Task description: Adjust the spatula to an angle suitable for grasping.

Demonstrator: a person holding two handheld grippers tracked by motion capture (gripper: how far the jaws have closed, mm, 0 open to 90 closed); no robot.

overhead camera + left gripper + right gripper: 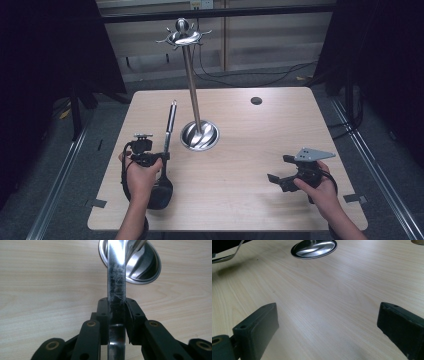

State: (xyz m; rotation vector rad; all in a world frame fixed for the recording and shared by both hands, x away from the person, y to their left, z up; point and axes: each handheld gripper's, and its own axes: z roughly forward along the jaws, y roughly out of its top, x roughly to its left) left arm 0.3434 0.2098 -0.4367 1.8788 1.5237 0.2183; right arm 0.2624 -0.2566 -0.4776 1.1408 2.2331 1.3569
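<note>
Between the jaws of the left gripper [161,159] sits the steel handle of a kitchen utensil [169,131], clamped at about mid-length: the bright shaft runs forward and up past the pads, while its dark, broad head [161,192] hangs below and behind the hand, close over the counter [250,145]. In the left gripper view the handle [116,287] stands straight between the pads, which press on both flanks. It looks stiff and fairly light, but polished and smooth, so it could well slip or swing under the weight of the head; a hold nearer the head would probably steady it, leaving the far tip free for a hook. Just ahead and to the right of that gripper stands a steel utensil stand [192,95], its round base [199,135] on the counter and a ring of hooks [182,36] on top. The right gripper [279,180] hovers well apart, jaws wide and empty.
</note>
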